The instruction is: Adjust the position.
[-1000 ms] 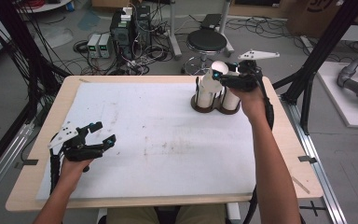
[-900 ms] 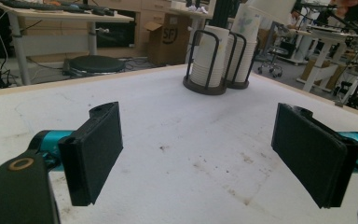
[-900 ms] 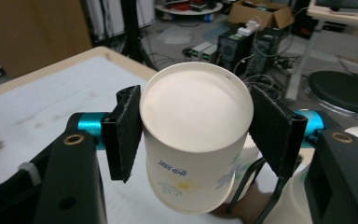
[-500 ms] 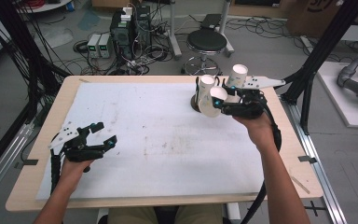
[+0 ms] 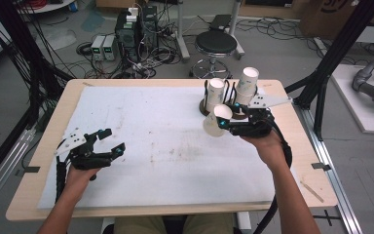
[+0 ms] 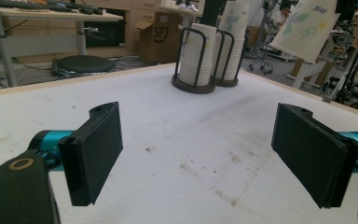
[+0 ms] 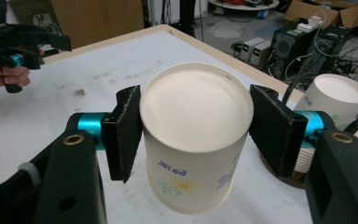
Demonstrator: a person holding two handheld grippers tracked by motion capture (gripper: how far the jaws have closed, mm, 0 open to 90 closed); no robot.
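Lighting even and bright in all three views, diffuse, apparently from overhead; no hard glare. Shadows soft: faint patch under the left gripper on the white table cover. High view slightly soft, grainy. Left gripper view: near jaws sharp, background mildly blurred, bright at the far windows. Right gripper view: paper cup sharp, wide-angle bending at edges, corners dark.

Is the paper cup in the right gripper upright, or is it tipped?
Tipped. The paper cup lies sideways between the right gripper fingers, its closed base facing the gripper's camera.
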